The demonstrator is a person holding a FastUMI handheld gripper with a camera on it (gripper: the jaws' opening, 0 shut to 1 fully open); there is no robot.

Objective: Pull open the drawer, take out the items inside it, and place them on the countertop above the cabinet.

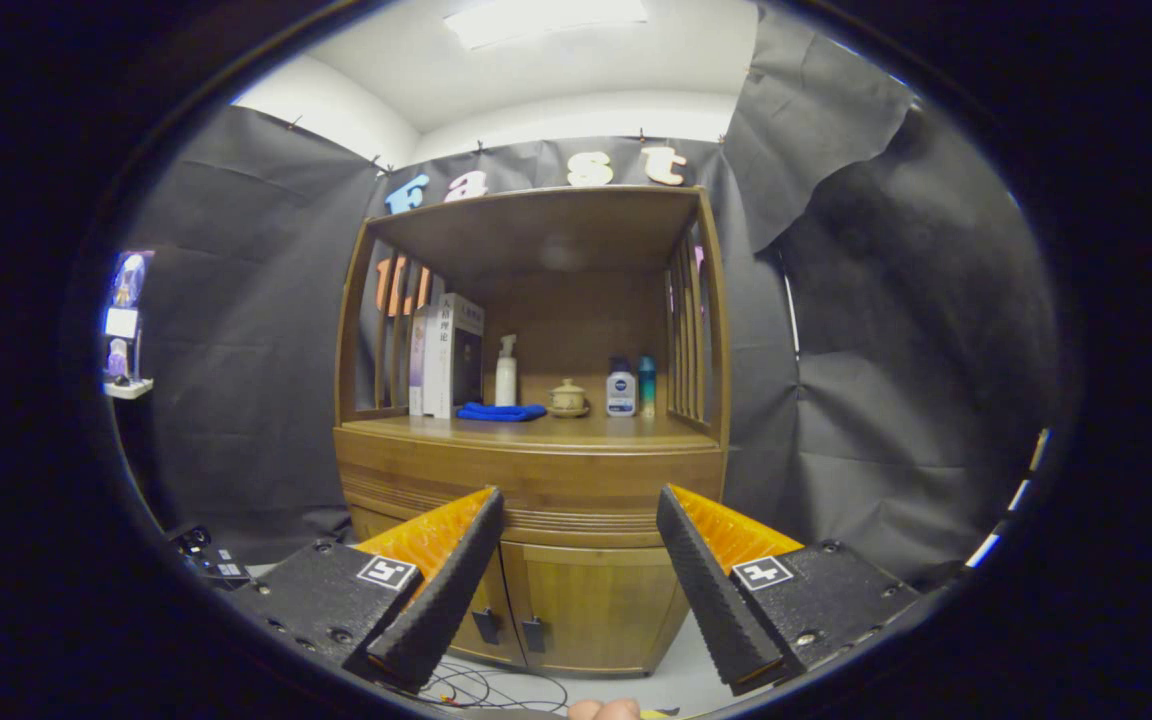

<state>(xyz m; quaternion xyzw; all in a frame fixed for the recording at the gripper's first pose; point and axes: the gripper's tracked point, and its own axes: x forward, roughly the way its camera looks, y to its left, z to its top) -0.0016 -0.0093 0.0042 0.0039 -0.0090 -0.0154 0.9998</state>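
Observation:
A wooden cabinet (536,480) stands straight ahead, some way beyond my fingers. Its drawer front (531,492) is a ridged band under the countertop (536,432) and looks closed. Below it are two doors with dark handles (508,628). My gripper (576,505) is open, its fingers spread wide with nothing between them, pointing at the drawer front from a distance. What the drawer holds is hidden.
On the countertop stand books (448,355), a white spray bottle (505,372), a blue cloth (499,411), a small lidded pot (567,397) and two bottles (630,387). Slatted sides and a shelf roof enclose it. Cables (466,688) lie on the floor below. Fingertips of a hand (604,709) show underneath.

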